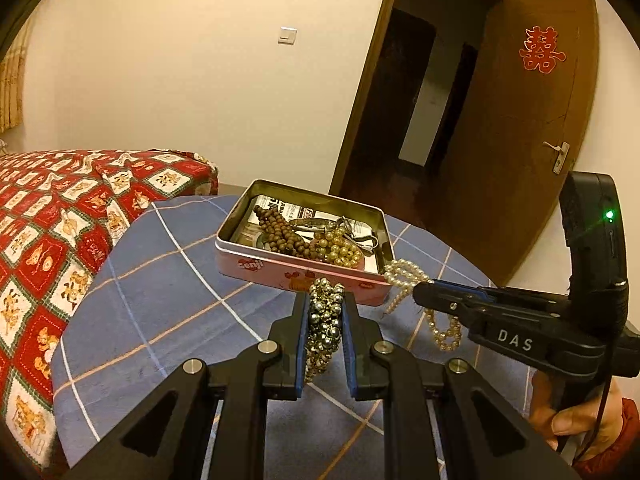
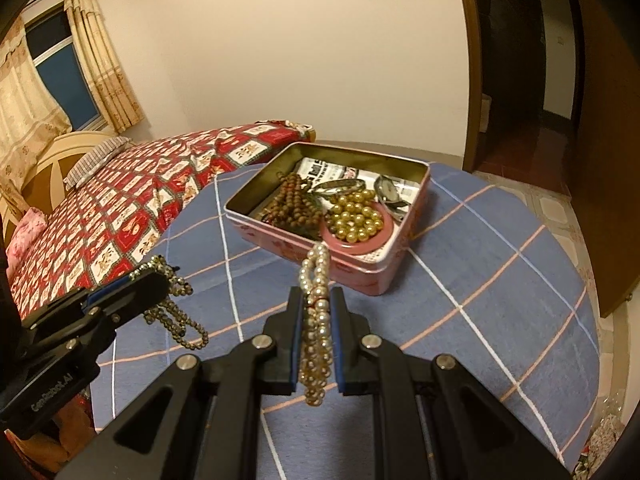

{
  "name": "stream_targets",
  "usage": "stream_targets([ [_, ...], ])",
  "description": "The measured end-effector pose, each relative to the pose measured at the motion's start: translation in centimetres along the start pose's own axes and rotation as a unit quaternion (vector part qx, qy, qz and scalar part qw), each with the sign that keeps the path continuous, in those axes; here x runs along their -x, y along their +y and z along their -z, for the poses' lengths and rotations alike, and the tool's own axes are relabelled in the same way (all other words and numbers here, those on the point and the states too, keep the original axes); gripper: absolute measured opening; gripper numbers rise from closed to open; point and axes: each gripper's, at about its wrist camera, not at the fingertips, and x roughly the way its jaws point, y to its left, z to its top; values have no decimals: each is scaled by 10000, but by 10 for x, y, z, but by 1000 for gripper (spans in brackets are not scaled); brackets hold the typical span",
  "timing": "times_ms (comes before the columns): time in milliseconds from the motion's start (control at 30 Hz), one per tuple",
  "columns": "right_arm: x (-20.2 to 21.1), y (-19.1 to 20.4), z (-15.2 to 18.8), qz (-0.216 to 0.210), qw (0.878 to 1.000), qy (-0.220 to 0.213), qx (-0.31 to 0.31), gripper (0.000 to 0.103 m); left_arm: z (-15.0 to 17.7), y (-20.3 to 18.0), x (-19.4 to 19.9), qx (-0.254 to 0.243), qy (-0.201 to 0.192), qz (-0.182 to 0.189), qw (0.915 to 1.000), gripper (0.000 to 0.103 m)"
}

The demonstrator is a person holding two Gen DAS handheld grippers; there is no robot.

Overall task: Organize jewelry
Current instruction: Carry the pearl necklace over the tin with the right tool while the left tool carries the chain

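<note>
- Left tongs (image 1: pixel 326 312): clamped on bunched strand of dark metallic and gold beads (image 1: pixel 325 322), hanging loose below.
- Right tongs (image 2: pixel 316 312): clamped on looped cream pearl strand (image 2: pixel 316 280).
- Open pink rectangular tin (image 2: pixel 400 272) on blue checked surface (image 2: pixel 500 280): just ahead of both tongs, right nearer; already holding brown wooden beads (image 2: pixel 290 204), gold beads (image 2: pixel 358 216).

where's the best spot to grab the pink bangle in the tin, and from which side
Grip the pink bangle at its near rim, the arc toward the tin's front wall, coming straight down from above. It lies flat and the gold bead strand fills its middle, so one finger goes outside the ring and one just inside it. The tin's walls block any sideways approach.
</note>
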Motion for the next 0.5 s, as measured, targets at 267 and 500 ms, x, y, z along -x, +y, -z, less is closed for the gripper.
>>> stream_targets([
  [267, 8, -10, -18, 6, 9996, -235, -125, 16, -18, -9, -4, -157, -176, 78, 9997, 15],
  [500, 9, -11, -40, 53, 9989, -435, -155, 16, -36, -12, -10, -204, -357, 96, 9991, 15],
])
